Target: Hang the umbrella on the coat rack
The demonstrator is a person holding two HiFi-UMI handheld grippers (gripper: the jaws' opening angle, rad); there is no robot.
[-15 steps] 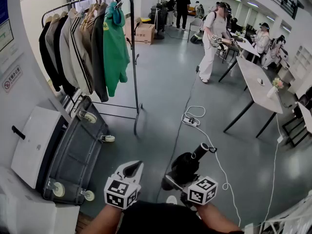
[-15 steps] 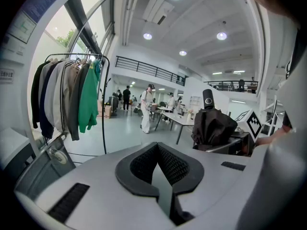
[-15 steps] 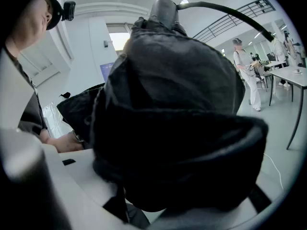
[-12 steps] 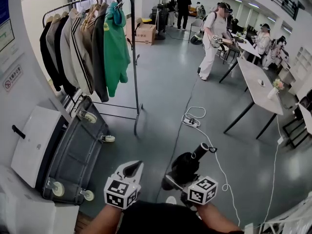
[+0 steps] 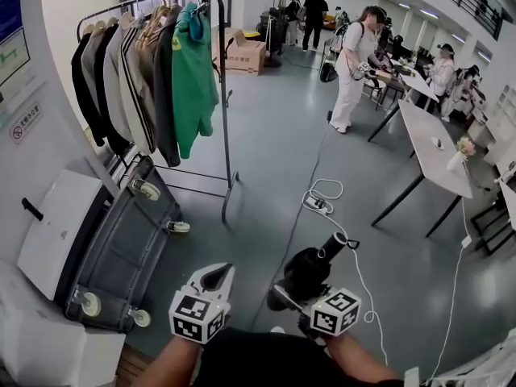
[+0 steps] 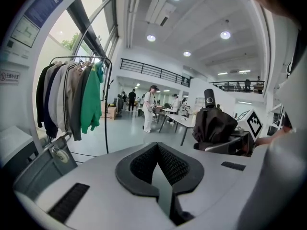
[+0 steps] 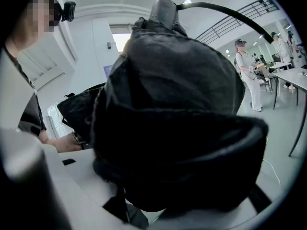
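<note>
Beside coat rack (image 5: 222,111): open floor (image 5: 274,143); right claw (image 5: 294,290) grips umbrella (image 5: 310,266).

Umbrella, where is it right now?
Head view, bottom centre-right: the folded umbrella is clamped in the right gripper, right of the left gripper, well short of the coat rack.

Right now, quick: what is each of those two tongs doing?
Left tongs: closed, holding nothing.
Right tongs: closed on the folded black umbrella.
</note>
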